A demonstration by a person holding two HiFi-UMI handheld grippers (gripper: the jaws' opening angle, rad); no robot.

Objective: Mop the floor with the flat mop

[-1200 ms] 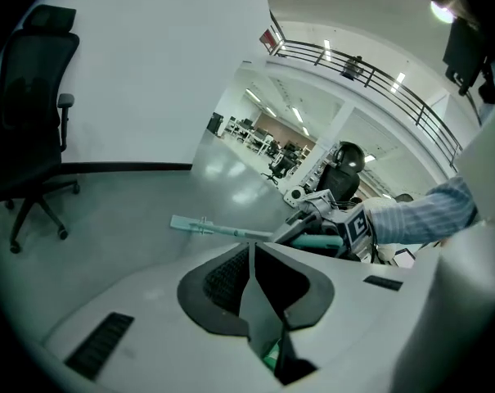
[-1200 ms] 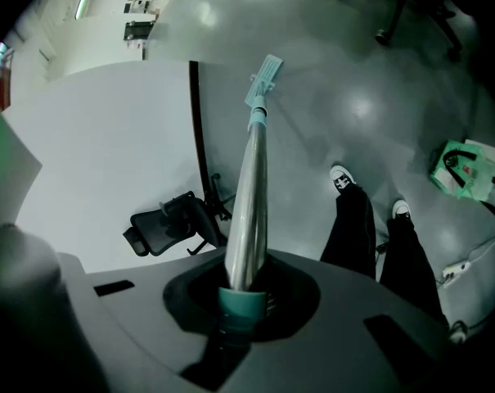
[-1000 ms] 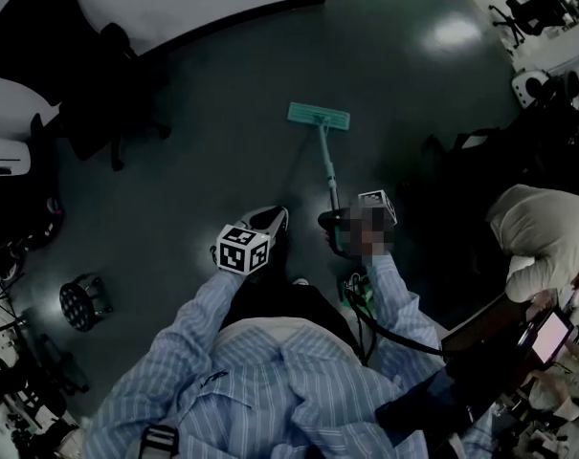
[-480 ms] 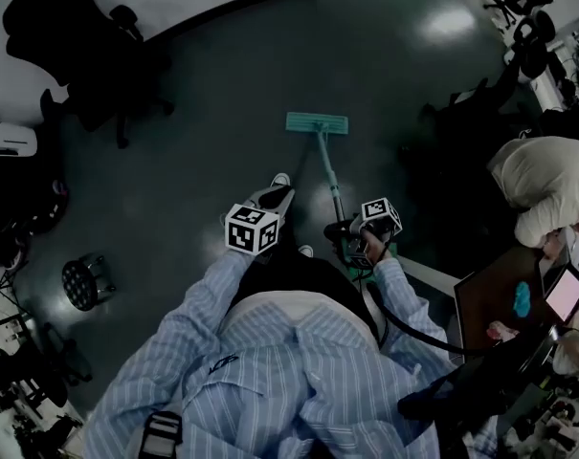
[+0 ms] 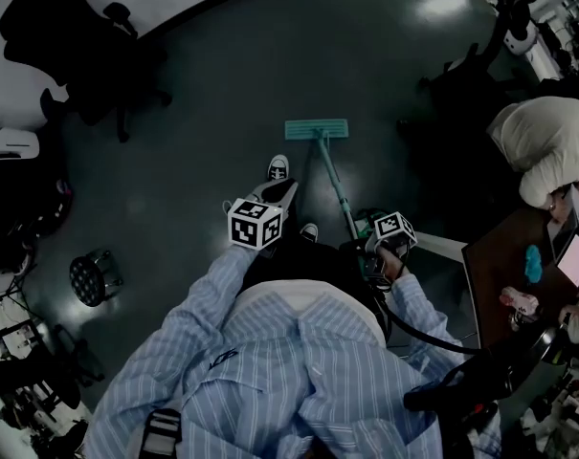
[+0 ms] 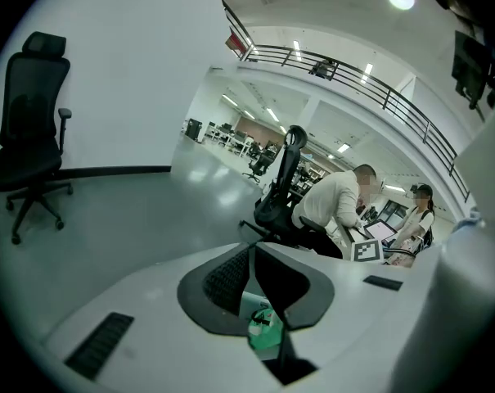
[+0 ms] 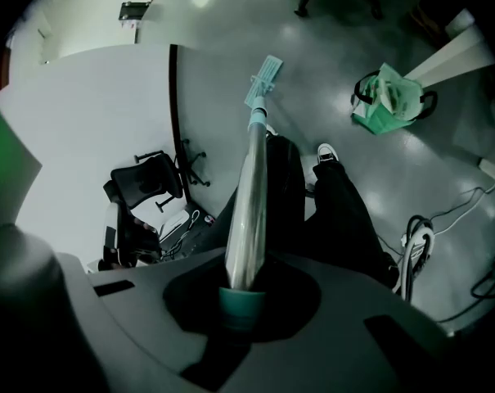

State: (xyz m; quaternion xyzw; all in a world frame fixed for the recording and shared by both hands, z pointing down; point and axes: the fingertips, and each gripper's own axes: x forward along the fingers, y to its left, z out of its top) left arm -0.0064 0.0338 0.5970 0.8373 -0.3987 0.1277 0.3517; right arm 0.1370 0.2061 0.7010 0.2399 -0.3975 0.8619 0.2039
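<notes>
The right gripper (image 7: 241, 305) is clamped on the top end of the mop handle (image 5: 335, 185). The handle runs straight away from it to the mop head (image 5: 317, 129), flat on the floor (image 5: 212, 84). The left gripper (image 6: 251, 281) is closed on nothing, off to the side of the right gripper.

We have pulled the flat mop (image 5: 317, 129) back over the floor (image 5: 203, 113), away from its wall edge and nearer our feet. Our right gripper (image 5: 370, 251), clamped on the handle (image 5: 335, 180), has swung rightward; one shoe (image 5: 278, 168) has stepped forward.
</notes>
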